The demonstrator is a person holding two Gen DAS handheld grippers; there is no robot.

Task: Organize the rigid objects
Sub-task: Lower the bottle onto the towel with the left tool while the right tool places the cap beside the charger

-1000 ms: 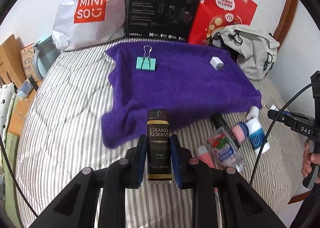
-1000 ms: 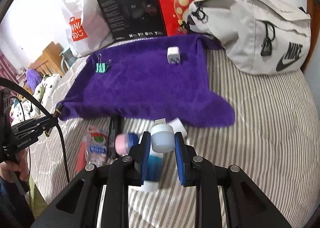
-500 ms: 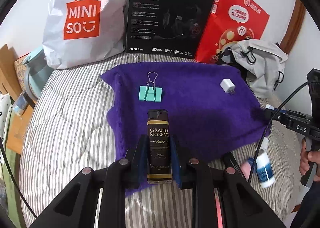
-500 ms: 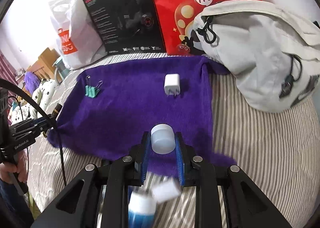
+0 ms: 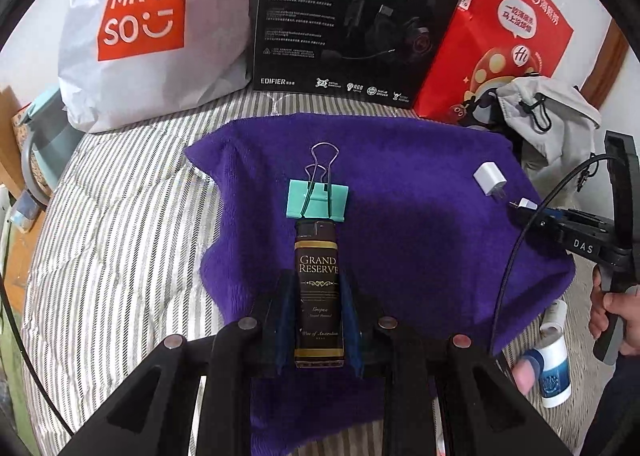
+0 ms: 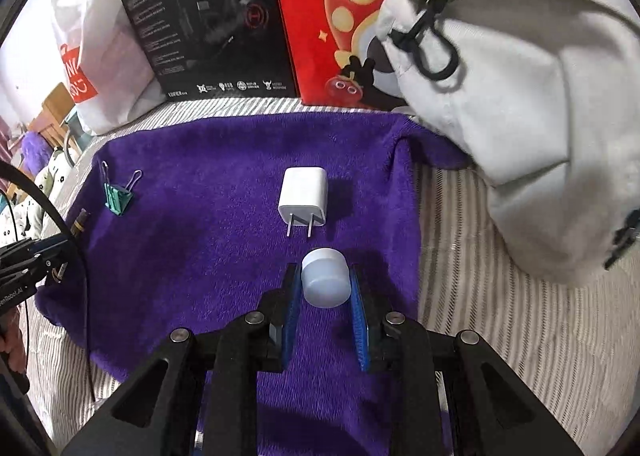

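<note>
1. My left gripper (image 5: pixel 319 320) pinches the dark lighter (image 5: pixel 319 296), its tip just short of the green binder clip (image 5: pixel 317 199) on the purple towel (image 5: pixel 420 248).
2. My right gripper (image 6: pixel 325 296) holds the white-capped bottle (image 6: pixel 324 283) just behind the white charger (image 6: pixel 303 195); whether the pads press it I cannot tell.
3. I'd lower both flat onto the towel, clear of their neighbours, before spreading the fingers.

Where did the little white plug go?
The white plug lies on the purple cloth, in the right wrist view just beyond the white cap in the right tool, with the green clip far to its left.
</note>
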